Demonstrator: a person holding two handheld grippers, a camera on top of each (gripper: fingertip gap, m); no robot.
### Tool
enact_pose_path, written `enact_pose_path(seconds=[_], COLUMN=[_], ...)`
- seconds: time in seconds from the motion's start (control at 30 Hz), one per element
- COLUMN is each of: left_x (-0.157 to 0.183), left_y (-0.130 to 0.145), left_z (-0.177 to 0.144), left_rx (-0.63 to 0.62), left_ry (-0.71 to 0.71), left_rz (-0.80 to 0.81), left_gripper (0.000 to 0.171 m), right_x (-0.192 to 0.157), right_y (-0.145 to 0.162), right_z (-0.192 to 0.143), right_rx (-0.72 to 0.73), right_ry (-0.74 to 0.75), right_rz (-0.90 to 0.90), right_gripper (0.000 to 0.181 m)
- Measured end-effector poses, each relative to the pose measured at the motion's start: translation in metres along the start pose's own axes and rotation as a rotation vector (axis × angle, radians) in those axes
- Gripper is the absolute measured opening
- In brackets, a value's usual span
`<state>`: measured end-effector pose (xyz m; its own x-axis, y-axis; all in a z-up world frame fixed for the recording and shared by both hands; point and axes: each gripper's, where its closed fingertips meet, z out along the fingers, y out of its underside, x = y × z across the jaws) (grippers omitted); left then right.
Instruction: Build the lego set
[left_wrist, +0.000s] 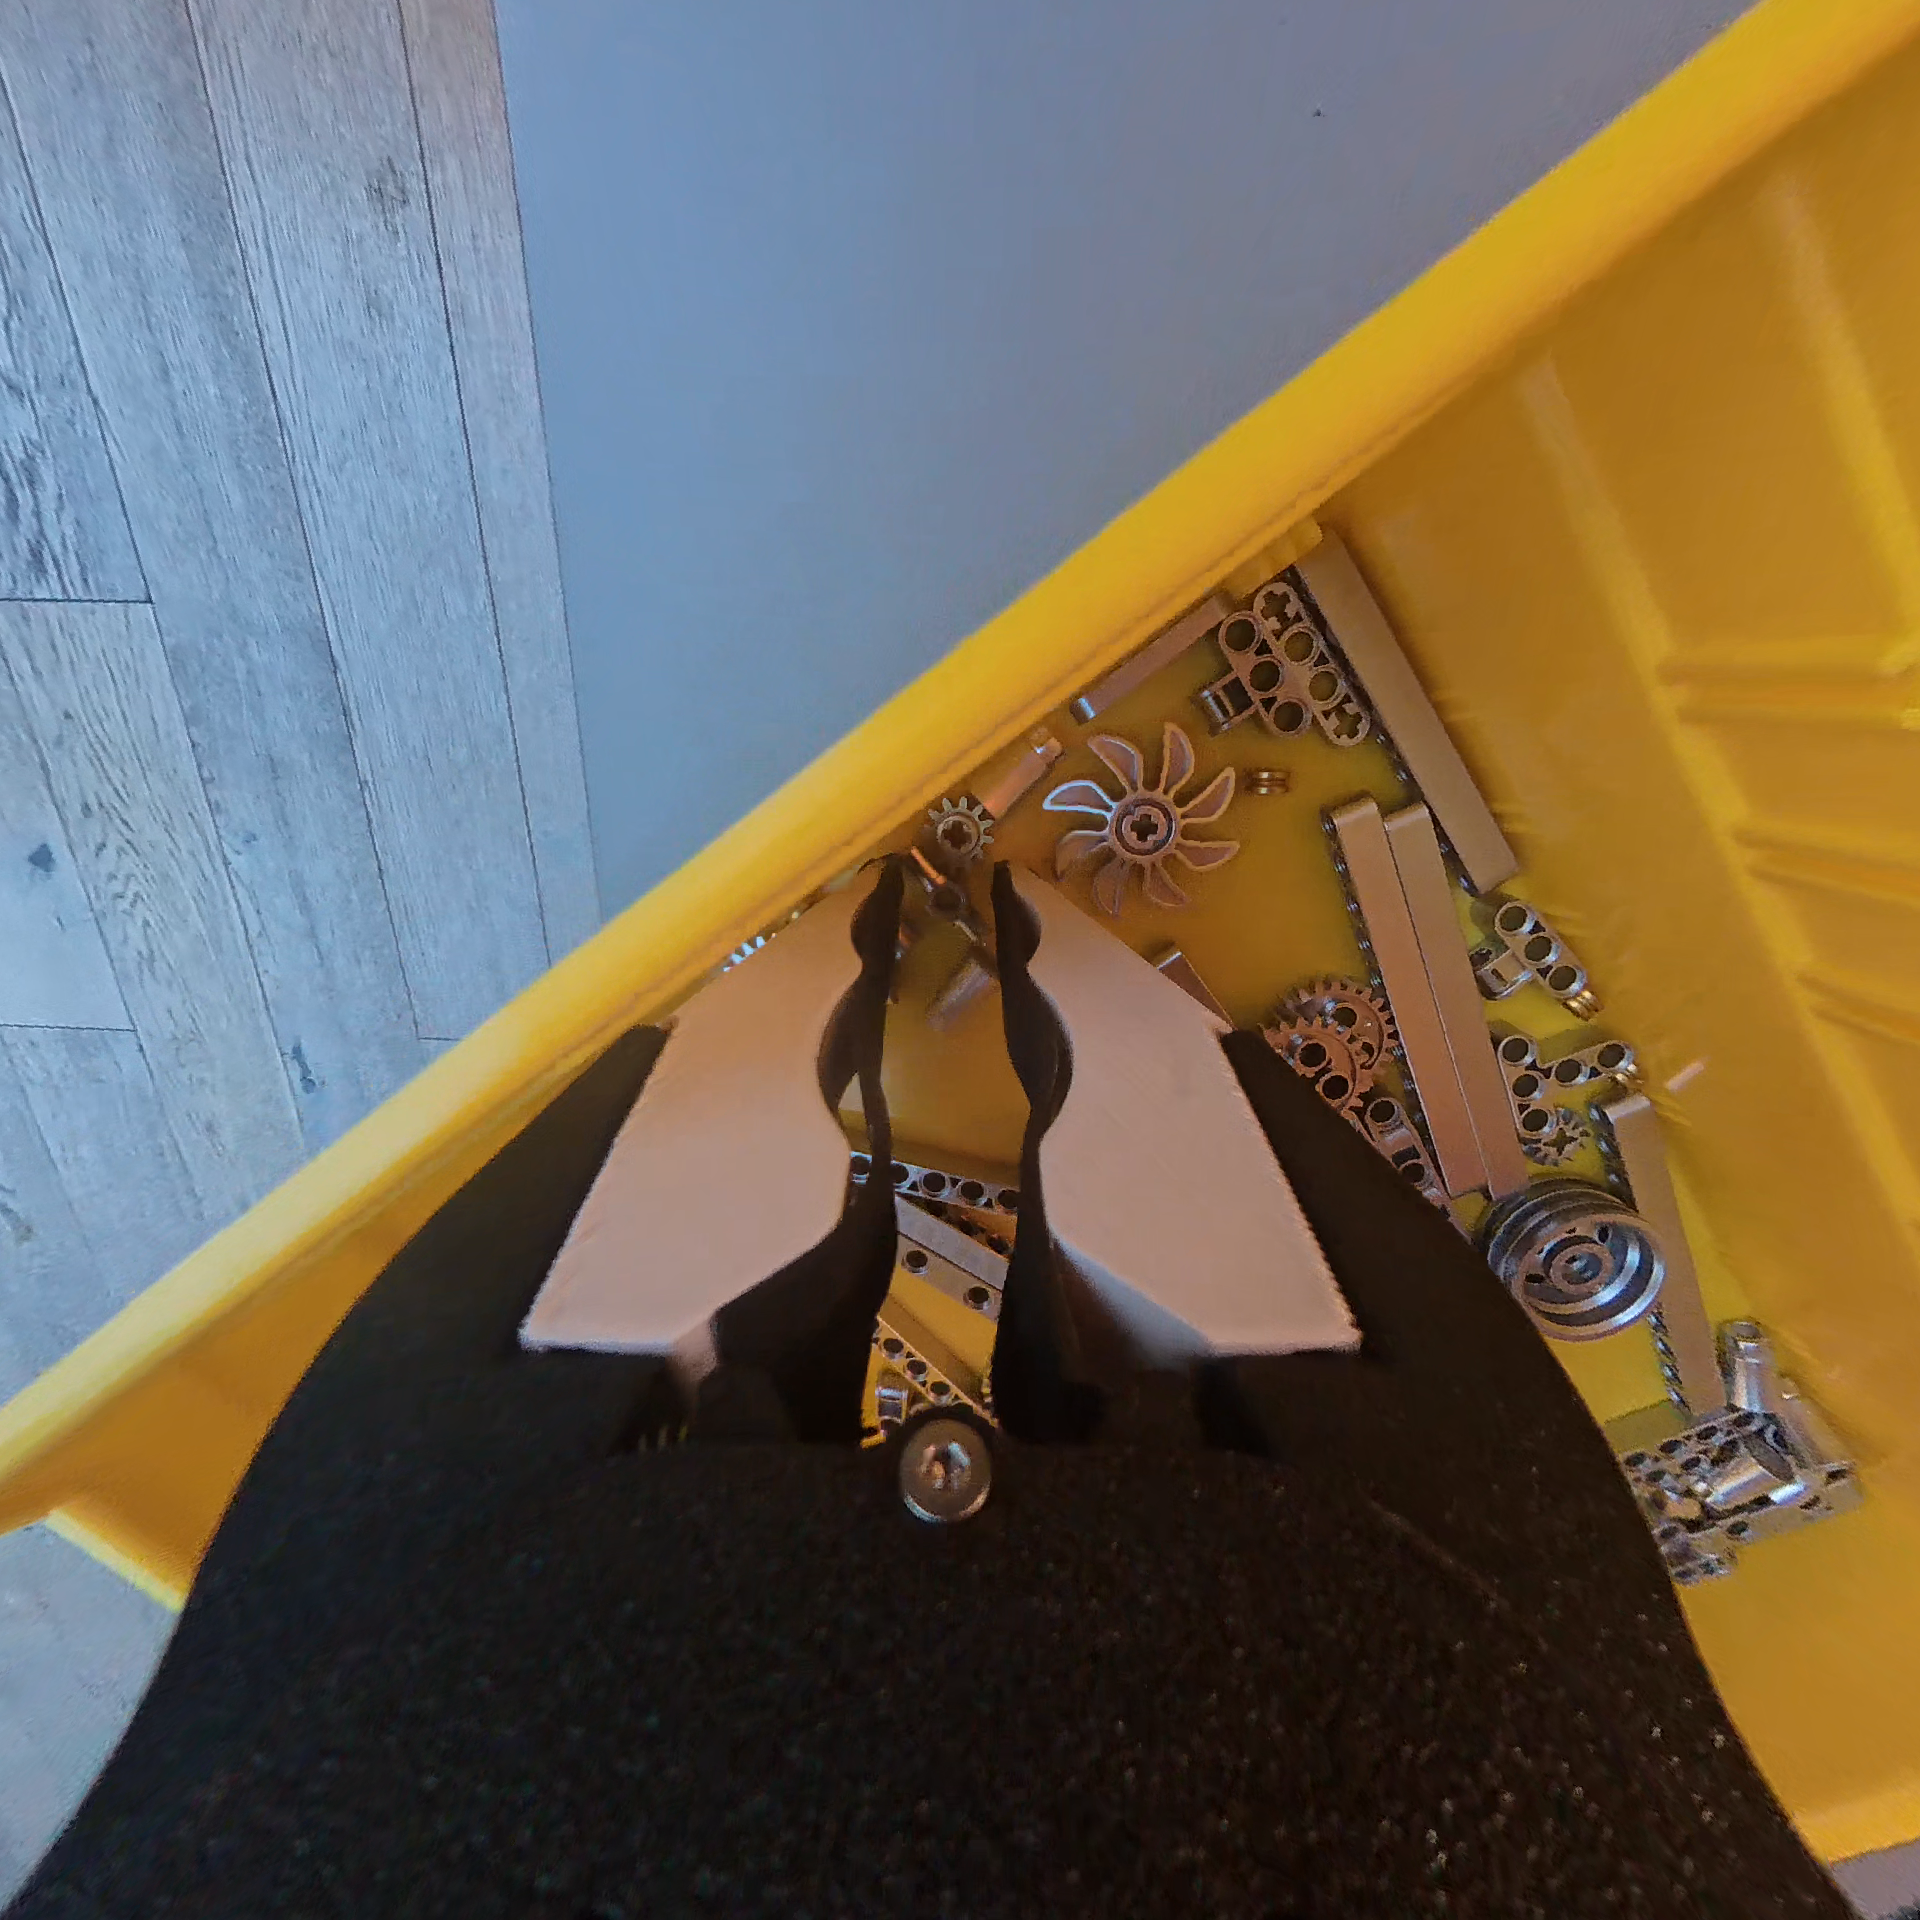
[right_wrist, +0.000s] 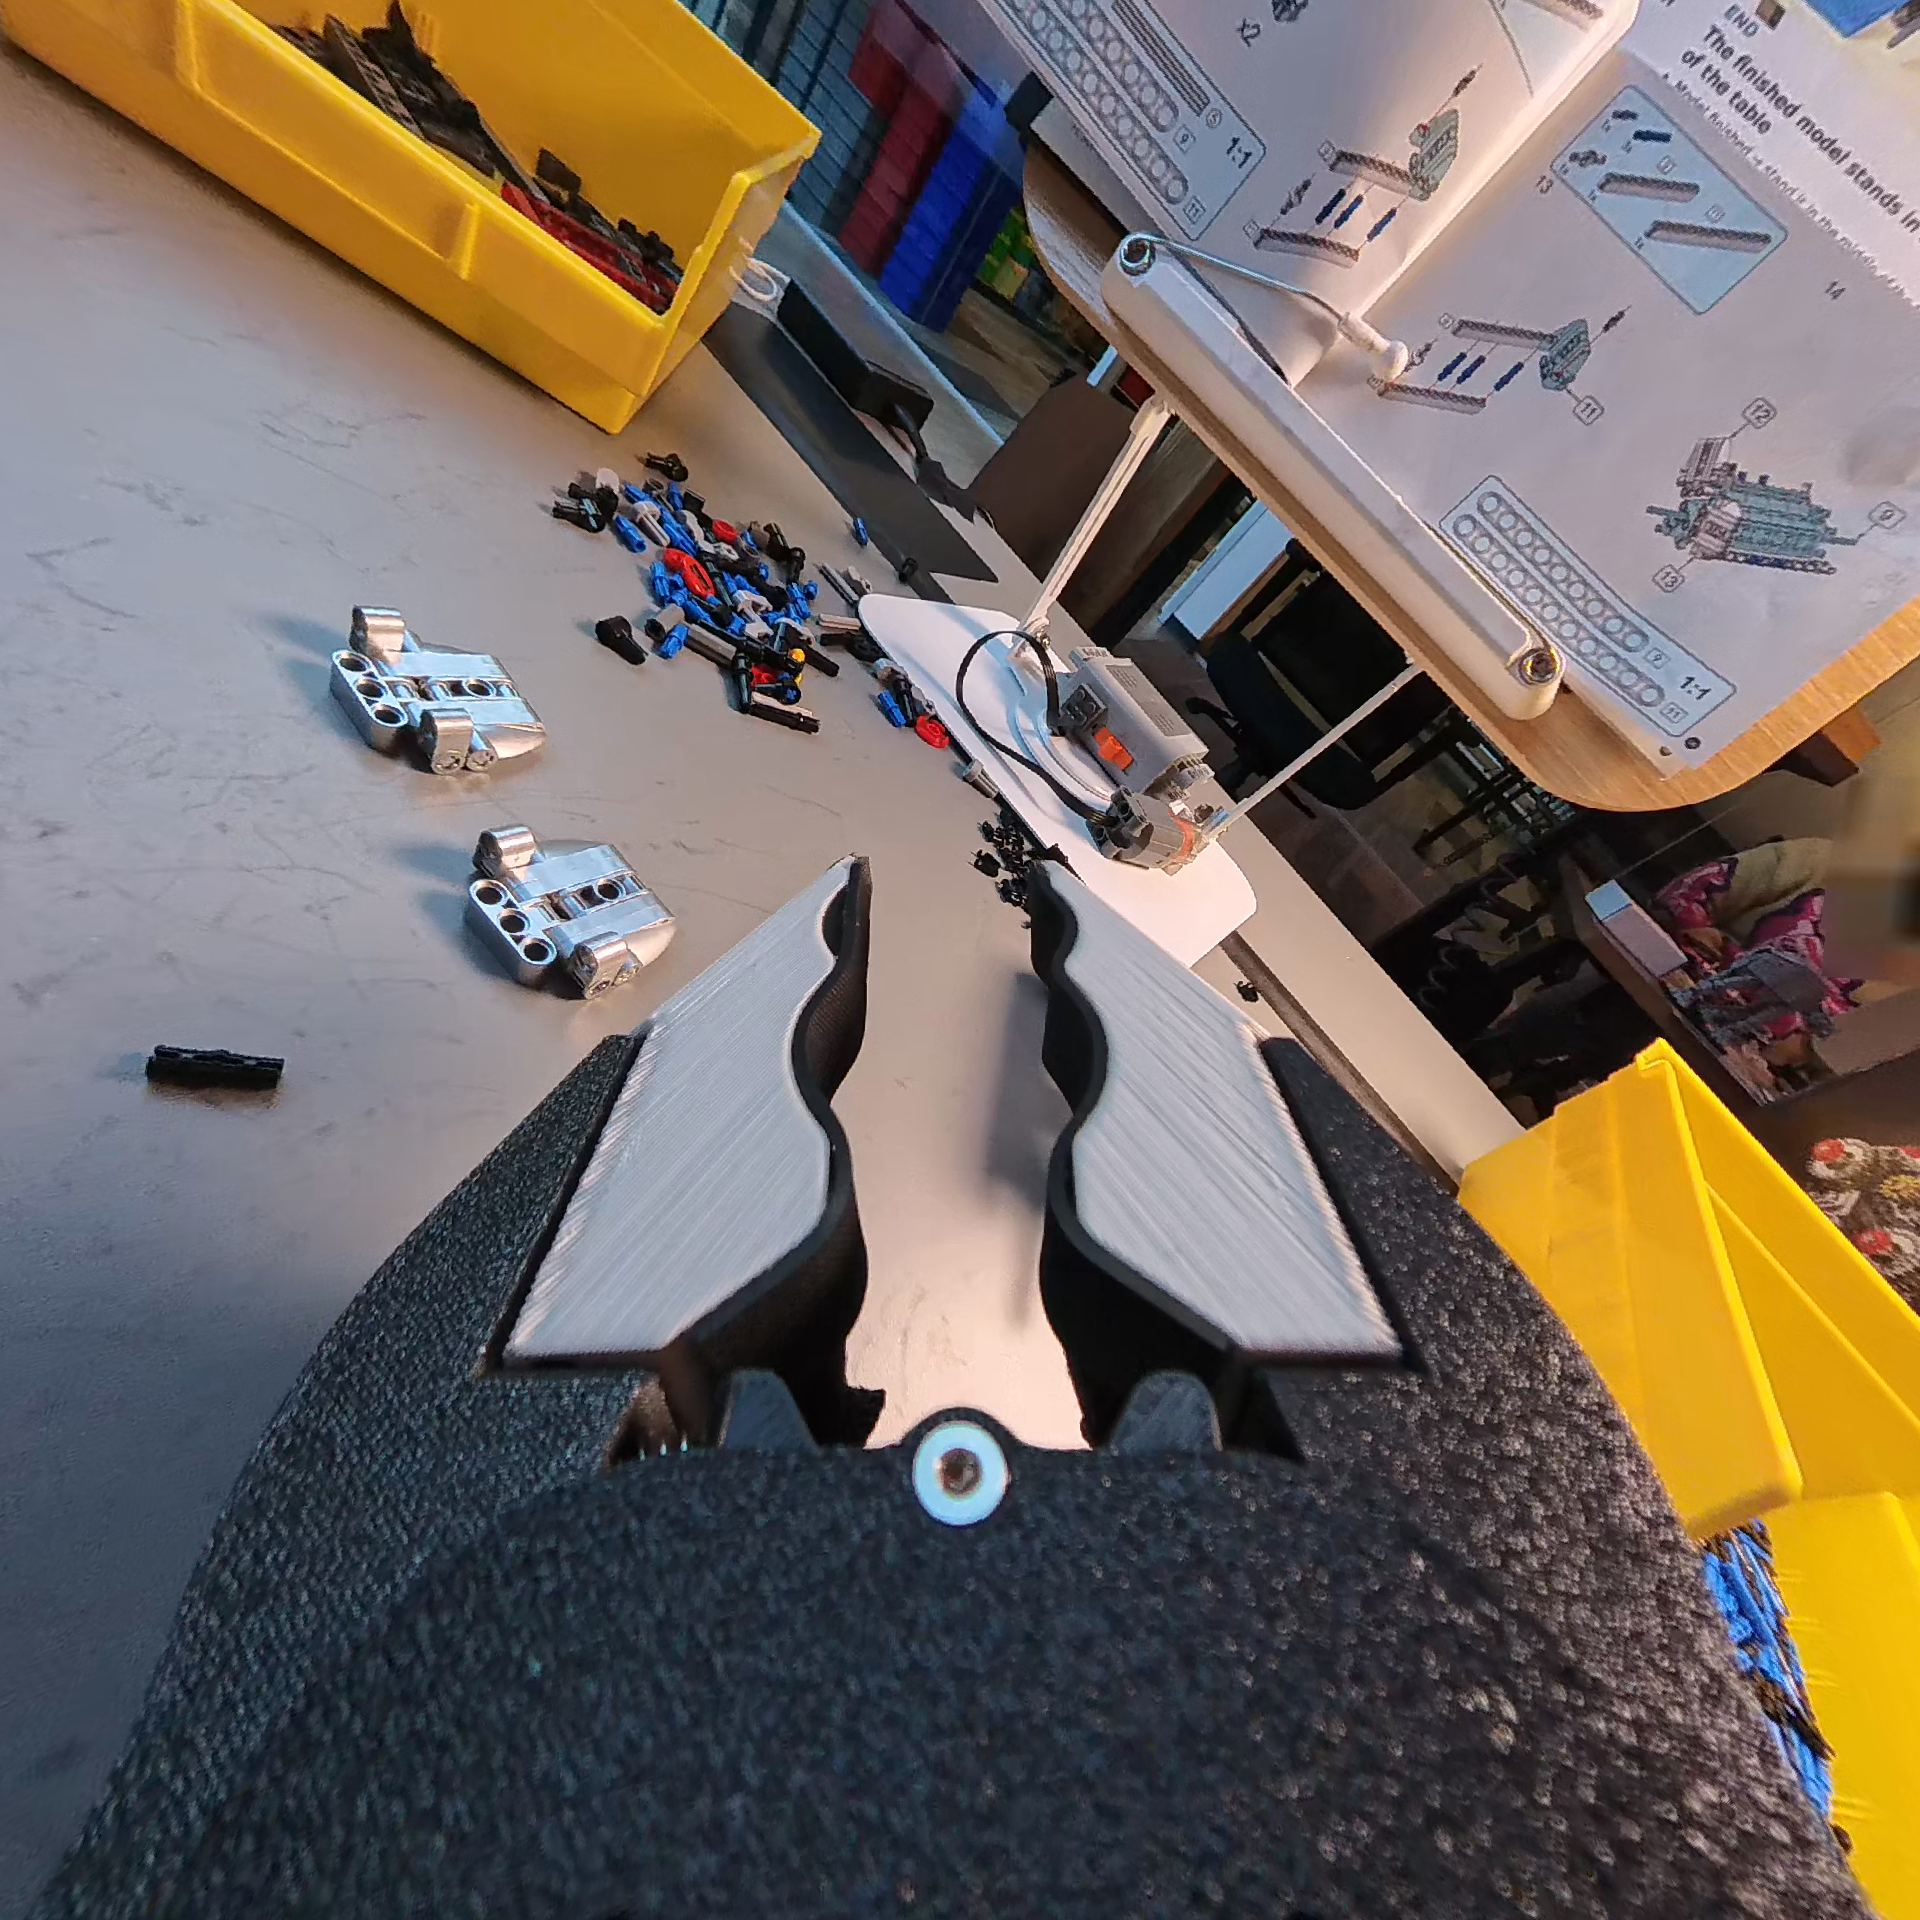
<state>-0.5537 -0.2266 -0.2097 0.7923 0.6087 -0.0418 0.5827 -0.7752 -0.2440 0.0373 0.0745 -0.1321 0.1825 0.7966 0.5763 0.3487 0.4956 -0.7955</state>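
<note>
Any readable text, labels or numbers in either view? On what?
Instruction sheets clipped to the wooden board, right wrist view: a printed heading, step numbers and scale marks, partly legible. I don't transcribe writing.
Yellow bin and grey parts, left wrist view: no writing visible.

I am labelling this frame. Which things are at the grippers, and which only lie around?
At the grippers: left gripper, open, in yellow bin near small gear; right gripper, open, above table.
Lying about: silver panels, pin pile, motor.

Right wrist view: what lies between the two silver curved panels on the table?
Nothing: bare grey tabletop separates the farther silver panel from the nearer one, shown only in the right wrist view.
</note>
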Motion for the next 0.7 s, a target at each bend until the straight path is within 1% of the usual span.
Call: enact_pose_path(seconds=[0.13, 0.37, 0.53, 0.6, 0.7], left_x=[0.004, 0.006, 0.005, 0.009, 0.024], left_y=[0.001, 0.009, 0.012, 0.011, 0.003], left_z=[0.000, -0.002, -0.004, -0.009, -0.035], left_rx=[-0.014, -0.061, -0.064, -0.053, 0.015], left_ry=[0.033, 0.028, 0.020, 0.014, -0.002], left_rz=[-0.010, 0.018, 0.034, 0.065, 0.165], left_gripper=[0.007, 0.006, 0.006, 0.006, 0.005], right_x=[0.000, 0.000, 0.000, 0.000, 0.002], right_y=[0.000, 0.001, 0.001, 0.000, -0.001], right_z=[0.000, 0.000, 0.000, -0.001, -0.003], right_rx=[0.000, -0.001, 0.000, 0.003, 0.010], right_ry=[-0.001, -0.004, -0.005, -0.003, 0.001], right_rz=[-0.001, -0.001, 0.000, 0.000, 0.011], right_gripper=[0.029, 0.029, 0.029, 0.029, 0.029])
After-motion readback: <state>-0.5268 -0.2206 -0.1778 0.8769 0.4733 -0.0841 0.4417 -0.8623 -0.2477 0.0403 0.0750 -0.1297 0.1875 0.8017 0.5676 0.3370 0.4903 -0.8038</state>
